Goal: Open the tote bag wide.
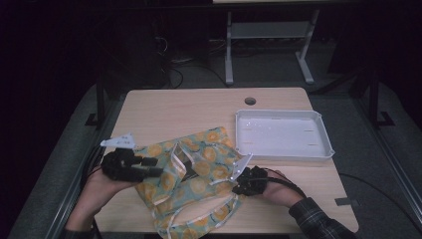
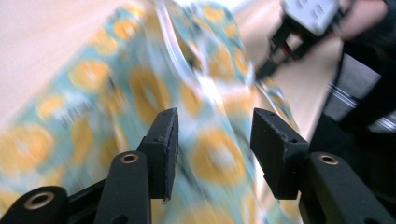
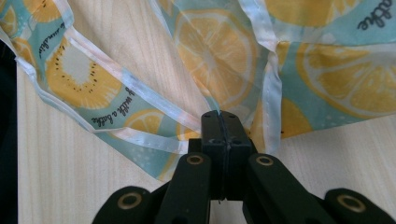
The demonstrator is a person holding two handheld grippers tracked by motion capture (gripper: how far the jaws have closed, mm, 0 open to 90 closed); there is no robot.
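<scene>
Our right tongs (image 3: 223, 116) are pressed together on a fold of the lemon-print bag (image 1: 199, 169), pinning its right edge near the front of the counter (image 1: 164, 107). Our left tongs (image 2: 212, 135) stand spread above the bag's left side, nothing between them. We judge the handling only begun: the bag lies crumpled and unfolded. We count one bag, one white tray (image 1: 318, 149), far right, and two tongs.

Counting what's sitting on the table

One lemon-print bag (image 1: 199, 174) lying between two grippers' jaws, one white tray (image 1: 282, 133) sitting beyond them.
</scene>
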